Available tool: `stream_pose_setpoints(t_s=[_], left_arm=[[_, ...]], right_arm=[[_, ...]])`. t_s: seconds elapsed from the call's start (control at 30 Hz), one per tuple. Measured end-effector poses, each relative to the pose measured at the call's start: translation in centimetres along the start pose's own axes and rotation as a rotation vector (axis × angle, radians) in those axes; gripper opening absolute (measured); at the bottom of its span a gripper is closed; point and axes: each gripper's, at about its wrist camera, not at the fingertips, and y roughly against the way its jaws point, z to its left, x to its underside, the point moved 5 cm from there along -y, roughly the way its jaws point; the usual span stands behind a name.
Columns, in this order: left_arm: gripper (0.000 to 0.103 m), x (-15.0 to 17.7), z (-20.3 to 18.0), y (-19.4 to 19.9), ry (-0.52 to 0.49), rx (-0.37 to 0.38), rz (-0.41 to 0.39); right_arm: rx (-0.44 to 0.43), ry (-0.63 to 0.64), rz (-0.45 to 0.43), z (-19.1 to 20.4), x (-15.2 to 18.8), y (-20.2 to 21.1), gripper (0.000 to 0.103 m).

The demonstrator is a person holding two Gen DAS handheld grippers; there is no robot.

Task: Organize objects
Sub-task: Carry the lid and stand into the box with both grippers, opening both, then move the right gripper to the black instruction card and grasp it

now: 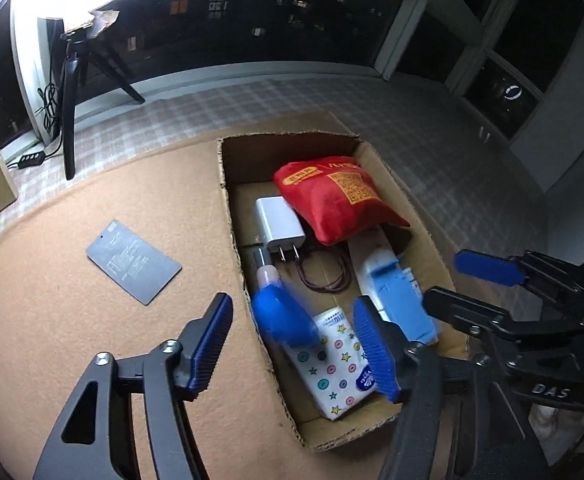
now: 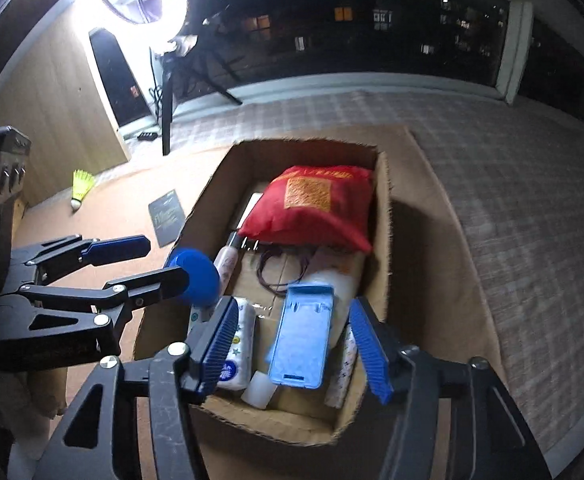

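Both grippers hang over an open cardboard box (image 1: 228,184) sitting on a tan mat, and both have their jaws spread with no pad pressing on anything. The left gripper (image 1: 292,344) has a blurry blue cap-like thing (image 1: 280,316) in the gap between its pads, not touching either as far as I can tell, and a star-patterned tissue pack (image 1: 337,372) lies in the box right under it. Ahead of it inside the box are a white charger plug (image 1: 278,222), a small pinkish bottle (image 1: 268,274), a thin loop of dark cord (image 1: 323,276) and a red pouch (image 1: 331,196) at the far end, with a light blue plastic piece (image 1: 401,300) off to its right. Only this view shows the dark card (image 1: 132,262) properly, lying flat on the mat well to the gripper's left, outside the box. The right gripper (image 2: 292,346) has that same light blue plastic piece (image 2: 303,336) sitting between its spread pads, resting in the box (image 2: 383,208) rather than pinched. Its camera catches stuff the other one misses: a yellow shuttlecock (image 2: 80,188) far off to its left on the mat (image 2: 104,220), and a white bottle-ish shape (image 2: 331,284) beyond the blue piece, partly hidden. It also shows the left gripper from the side, with the round blue cap (image 2: 196,276) close against its near finger. The red pouch (image 2: 315,208) hides most of the charger here.
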Motion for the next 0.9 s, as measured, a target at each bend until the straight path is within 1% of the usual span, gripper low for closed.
stream_pose_setpoints(t_s=[0.17,0.23,0.37,0.47,0.53,0.63,0.73,0.77,0.8,0.9], left_arm=[[0.067,0.2,1.1,0.4,0.017,-0.014,-0.001],[0.067,0.4,1.8,1.1,0.029,-0.020,-0.005],[0.067,1.1,3.6,2.5,0.052,-0.048,-0.015],[0.067,2.2,5.4,4.0,0.071,-0.073,-0.019],[0.067,3.1,6.7,5.2,0.082,-0.092,-0.025],[0.067,5.0,8.9,7.1,0.110,-0.127,-0.027],[0.067,7.0,11.1,9.1,0.141,-0.152,-0.030],[0.067,7.5,11.8,9.8,0.150,-0.163,-0.032],[0.067,8.2,12.6,10.5,0.163,-0.176,-0.034],[0.067,9.8,14.5,12.3,0.201,-0.194,-0.037]], right_arm=[[-0.015,-0.010,-0.004,0.1,-0.2,0.1,0.055],[-0.034,-0.005,-0.013,0.7,-0.3,0.1,0.055],[-0.085,0.011,-0.022,2.2,-0.8,0.2,0.055],[-0.098,0.050,-0.039,3.7,-1.4,0.2,0.055],[-0.109,0.078,-0.047,4.9,-1.9,0.2,0.055],[-0.147,0.105,-0.052,6.8,-2.7,0.0,0.056],[-0.181,0.144,-0.037,9.2,-3.9,-0.6,0.057],[-0.190,0.162,-0.031,10.0,-4.3,-0.9,0.061],[-0.197,0.184,-0.024,10.9,-4.8,-1.3,0.063],[-0.215,0.219,0.006,12.7,-6.1,-3.0,0.063]])
